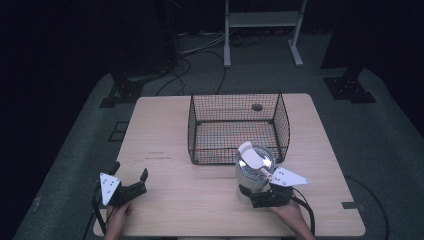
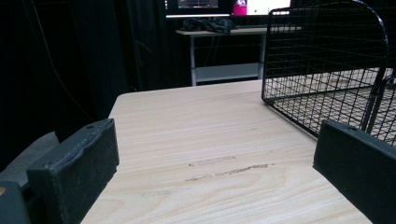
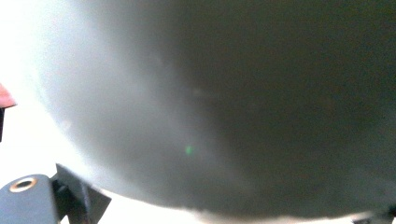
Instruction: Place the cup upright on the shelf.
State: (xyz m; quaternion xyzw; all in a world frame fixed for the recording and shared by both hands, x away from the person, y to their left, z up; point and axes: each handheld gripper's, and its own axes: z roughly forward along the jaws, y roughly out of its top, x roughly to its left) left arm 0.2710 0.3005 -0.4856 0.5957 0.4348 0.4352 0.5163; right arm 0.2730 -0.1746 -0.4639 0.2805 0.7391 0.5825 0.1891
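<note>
A silver metal can (image 1: 253,167) with its lid bent open stands just in front of the black wire basket (image 1: 239,127), right of the table's middle. My right gripper (image 1: 252,195) comes from the near side and is shut on the can's lower body. In the right gripper view the can's grey wall (image 3: 210,102) sits very close and blurred. My left gripper (image 1: 131,172) rests near the table's front left corner, open, with nothing between its jaws. In the left gripper view the left gripper (image 2: 215,158) looks over bare wood towards the basket (image 2: 327,70).
The light wooden table (image 1: 170,145) has bare room left of the basket and along its front. A white desk frame (image 1: 262,20) and cables lie on the grey floor beyond the table. The surroundings are dark.
</note>
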